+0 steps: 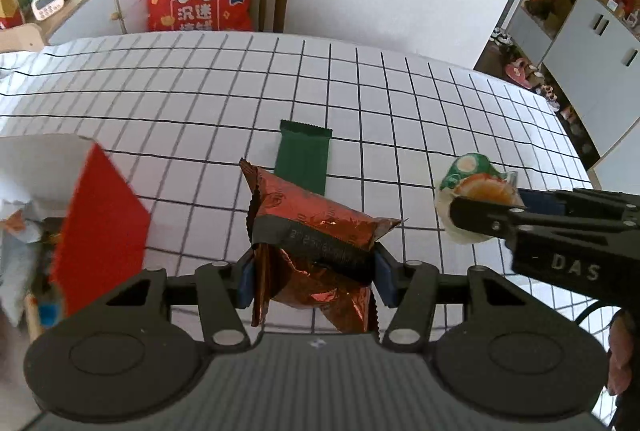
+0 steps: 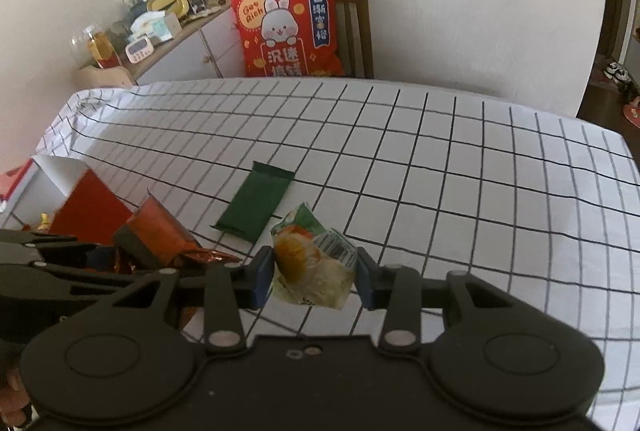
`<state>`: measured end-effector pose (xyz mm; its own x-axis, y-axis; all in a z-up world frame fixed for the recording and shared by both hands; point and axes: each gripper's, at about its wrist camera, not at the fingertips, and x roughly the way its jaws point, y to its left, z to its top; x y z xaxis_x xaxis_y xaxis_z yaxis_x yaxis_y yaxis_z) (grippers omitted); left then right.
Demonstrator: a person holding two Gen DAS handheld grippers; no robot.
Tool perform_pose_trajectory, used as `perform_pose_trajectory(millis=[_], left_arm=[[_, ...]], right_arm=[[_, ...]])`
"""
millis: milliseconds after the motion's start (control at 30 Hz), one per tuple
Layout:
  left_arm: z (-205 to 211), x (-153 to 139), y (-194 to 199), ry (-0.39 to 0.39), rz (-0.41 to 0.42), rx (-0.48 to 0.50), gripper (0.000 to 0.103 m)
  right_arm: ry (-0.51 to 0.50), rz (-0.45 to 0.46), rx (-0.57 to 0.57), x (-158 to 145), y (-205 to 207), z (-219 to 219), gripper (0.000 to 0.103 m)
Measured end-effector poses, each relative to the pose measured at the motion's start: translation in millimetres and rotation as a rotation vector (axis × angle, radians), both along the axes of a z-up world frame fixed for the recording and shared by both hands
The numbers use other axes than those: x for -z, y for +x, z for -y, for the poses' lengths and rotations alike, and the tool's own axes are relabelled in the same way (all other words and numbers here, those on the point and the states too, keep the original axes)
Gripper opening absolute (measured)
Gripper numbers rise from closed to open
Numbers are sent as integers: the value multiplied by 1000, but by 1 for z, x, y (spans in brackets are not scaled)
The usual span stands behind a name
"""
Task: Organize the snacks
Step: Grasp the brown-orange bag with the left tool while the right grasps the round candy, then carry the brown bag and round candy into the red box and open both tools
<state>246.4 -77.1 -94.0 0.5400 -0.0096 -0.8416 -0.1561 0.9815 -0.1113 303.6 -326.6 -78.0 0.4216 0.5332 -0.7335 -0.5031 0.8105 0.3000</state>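
Observation:
My left gripper point(image 1: 314, 281) is shut on a crinkled copper-red foil snack packet point(image 1: 316, 231) and holds it above the checked tablecloth; the packet also shows in the right wrist view point(image 2: 160, 235). My right gripper point(image 2: 310, 277) is shut on a small jelly cup point(image 2: 312, 263) with a green and orange lid, also seen in the left wrist view point(image 1: 474, 187) to the right of the left gripper. A dark green wrapped bar point(image 1: 306, 155) lies flat on the cloth just beyond both grippers, and shows in the right wrist view point(image 2: 256, 207).
A red and white box point(image 1: 100, 215) with snacks inside stands at the left; it shows in the right wrist view point(image 2: 86, 205). A chair with a red rabbit cushion point(image 2: 290, 31) stands behind the table. A cluttered sideboard point(image 2: 168, 27) is at the back left, cabinets point(image 1: 592, 43) on the right.

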Motion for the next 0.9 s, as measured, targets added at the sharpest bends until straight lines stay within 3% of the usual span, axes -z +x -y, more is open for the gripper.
perform_pose_trajectory(millis=[500, 900], left_arm=[[-24, -56, -71, -8, 49, -11, 55], [-83, -83, -120, -20, 81, -58, 55]], right_arm=[[59, 33, -54, -60, -70, -12, 40], [98, 49, -104, -90, -117, -57, 41]])
